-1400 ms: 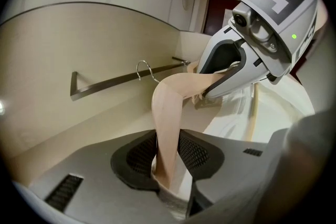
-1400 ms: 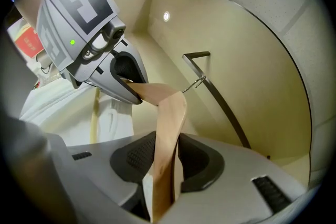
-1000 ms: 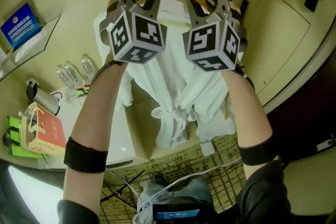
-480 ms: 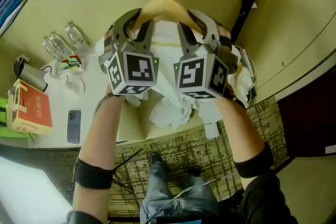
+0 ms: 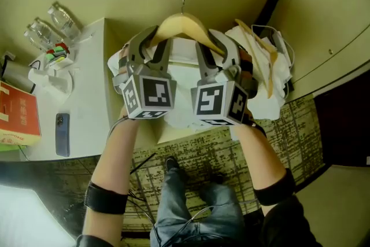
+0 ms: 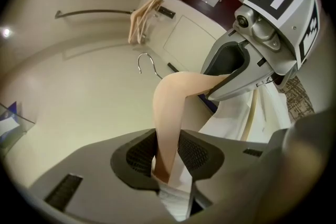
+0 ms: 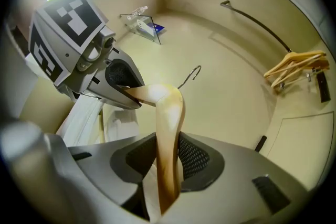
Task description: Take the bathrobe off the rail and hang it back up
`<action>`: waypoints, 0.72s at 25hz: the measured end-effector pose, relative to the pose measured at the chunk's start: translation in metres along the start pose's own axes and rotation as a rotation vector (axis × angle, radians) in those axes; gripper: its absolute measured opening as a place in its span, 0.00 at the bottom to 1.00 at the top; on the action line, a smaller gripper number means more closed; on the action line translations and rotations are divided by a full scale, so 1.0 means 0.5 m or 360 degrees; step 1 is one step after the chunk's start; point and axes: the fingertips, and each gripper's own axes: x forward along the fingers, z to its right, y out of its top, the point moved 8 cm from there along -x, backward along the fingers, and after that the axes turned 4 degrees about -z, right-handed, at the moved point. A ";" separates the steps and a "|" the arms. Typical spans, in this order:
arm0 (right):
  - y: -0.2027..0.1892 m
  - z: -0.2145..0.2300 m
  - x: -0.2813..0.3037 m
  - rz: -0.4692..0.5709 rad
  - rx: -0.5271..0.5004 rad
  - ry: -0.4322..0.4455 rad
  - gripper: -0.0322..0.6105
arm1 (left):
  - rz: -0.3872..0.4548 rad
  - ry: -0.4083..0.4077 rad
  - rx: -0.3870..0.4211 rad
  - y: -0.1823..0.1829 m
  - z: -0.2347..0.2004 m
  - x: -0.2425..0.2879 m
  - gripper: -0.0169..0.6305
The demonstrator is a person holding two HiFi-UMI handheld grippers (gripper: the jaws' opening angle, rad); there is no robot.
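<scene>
The left gripper [image 5: 155,42] clamps the left arm of the hanger [image 5: 184,25], the right gripper [image 5: 215,43] its right arm. The bathrobe [image 5: 182,75] hangs beneath. To the left, a counter [image 5: 98,78] carries bottles [image 5: 49,23] and a phone [image 5: 62,134].

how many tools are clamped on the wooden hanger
2. The left tool grips the left arm of the hanger, and the right tool grips its right arm. None seems hidden.
</scene>
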 end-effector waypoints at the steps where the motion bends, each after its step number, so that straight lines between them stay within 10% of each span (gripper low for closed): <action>1: -0.021 -0.013 0.003 -0.0026 0.0025 0.0017 0.26 | -0.0008 -0.0020 0.0010 -0.014 0.019 0.006 0.21; 18: -0.534 -0.379 0.061 -0.0662 0.0631 0.0292 0.26 | -0.0330 -0.0685 0.0186 -0.368 0.495 0.156 0.21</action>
